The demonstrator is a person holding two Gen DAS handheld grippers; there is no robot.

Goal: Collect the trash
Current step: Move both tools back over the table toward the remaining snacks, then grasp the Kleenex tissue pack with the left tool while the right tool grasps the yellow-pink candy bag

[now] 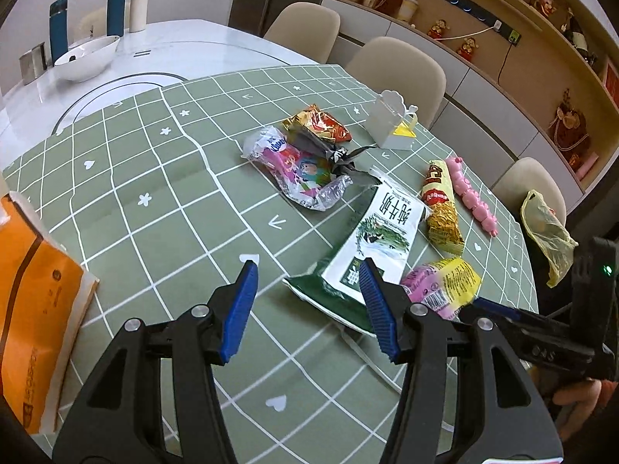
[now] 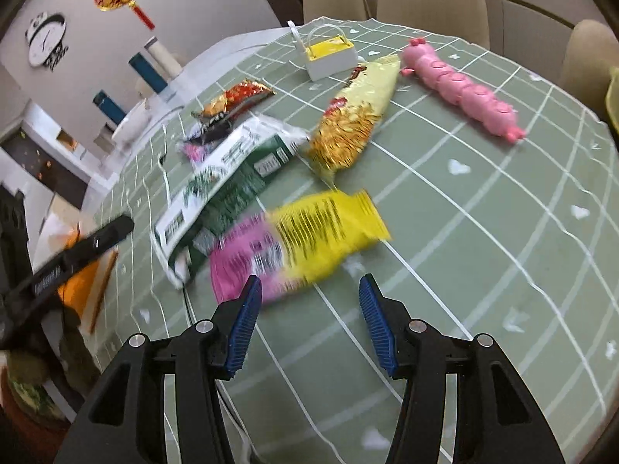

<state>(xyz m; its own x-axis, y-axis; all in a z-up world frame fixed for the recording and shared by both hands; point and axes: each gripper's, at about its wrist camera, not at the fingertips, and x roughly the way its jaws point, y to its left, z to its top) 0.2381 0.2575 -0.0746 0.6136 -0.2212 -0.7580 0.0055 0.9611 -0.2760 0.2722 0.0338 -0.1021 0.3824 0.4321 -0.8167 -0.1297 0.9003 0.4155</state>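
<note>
1. While both tools hang over the green checked cloth (image 2: 483, 201) on the desk, the nearest piece of trash is the pink and yellow wrapper (image 2: 298, 239); it lies flat just ahead of the right tool (image 2: 309, 297), slightly toward that tool's left finger.
2. Its long axis runs slantwise across the right wrist view, pink end nearer and lower left, yellow end farther and upper right, so the fingers would straddle it across its short width.
3. Right tool: fingers spread wide with nothing between them. The right hand looks the nearer one for this wrapper.
4. Left tool (image 1: 309, 282): fingers stand apart and hold nothing; only cloth shows between them. The tip of its right finger overlaps the green and white bag (image 1: 363, 239) in the picture, though I cannot tell whether it touches.
5. That bag lies beside the wrapper, long axis pointing away from both tools. Farther off sit a yellow snack packet (image 2: 356, 116), a red and gold packet (image 2: 236, 100), a crumpled pink wrapper (image 1: 298, 170), a pink caterpillar toy (image 2: 460, 89) and a small white box (image 2: 330, 58).
6. An orange paper bag (image 1: 35, 286) stands at the desk edge by the left tool, probably the collecting place.
7. Beyond the cloth: white desk top, a white bowl (image 1: 87, 58), flasks, beige chairs, shelving.
</note>
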